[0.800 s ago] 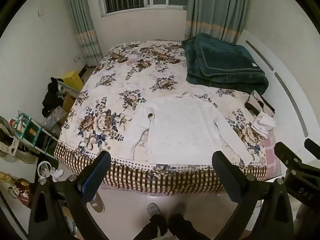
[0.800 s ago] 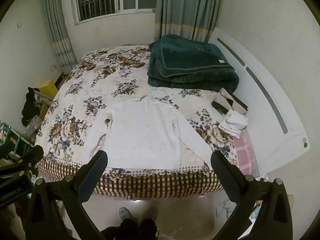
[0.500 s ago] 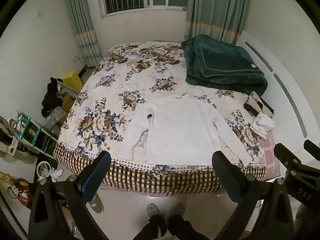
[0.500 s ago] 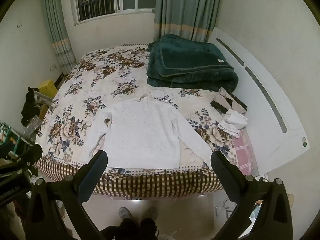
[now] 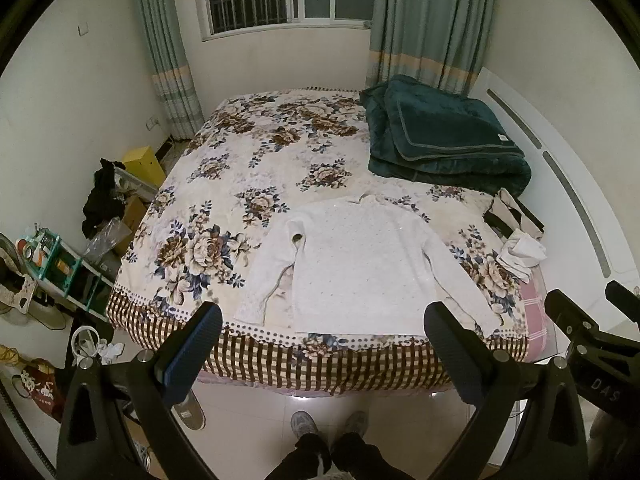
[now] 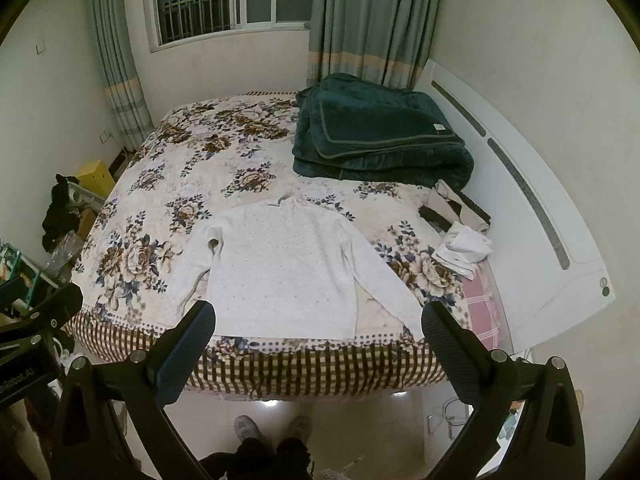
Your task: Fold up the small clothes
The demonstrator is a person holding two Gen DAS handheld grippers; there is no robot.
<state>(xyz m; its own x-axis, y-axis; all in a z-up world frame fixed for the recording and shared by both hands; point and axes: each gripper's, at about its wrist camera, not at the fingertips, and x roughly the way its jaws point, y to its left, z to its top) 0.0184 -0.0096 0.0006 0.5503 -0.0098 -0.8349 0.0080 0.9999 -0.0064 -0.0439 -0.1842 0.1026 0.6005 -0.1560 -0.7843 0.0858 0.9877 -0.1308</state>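
A small white long-sleeved sweater (image 5: 360, 268) lies flat on the floral bedspread (image 5: 240, 184), hem toward the bed's near edge, both sleeves spread out; it also shows in the right wrist view (image 6: 280, 268). My left gripper (image 5: 320, 344) is open and empty, held high over the floor in front of the bed's near edge. My right gripper (image 6: 318, 340) is also open and empty, beside it to the right. Neither touches the sweater.
A folded dark green blanket (image 5: 440, 140) lies at the bed's far right. White crumpled clothes (image 5: 520, 256) and a bag (image 5: 516, 216) lie by the white headboard (image 6: 540, 208). Shelves, boxes and clutter (image 5: 60, 264) stand left of the bed. The person's feet (image 5: 328, 428) are on the tiled floor.
Both grippers have drifted slightly, so the bed sits marginally lower and closer in view. Nothing was grasped; the sweater has not moved.
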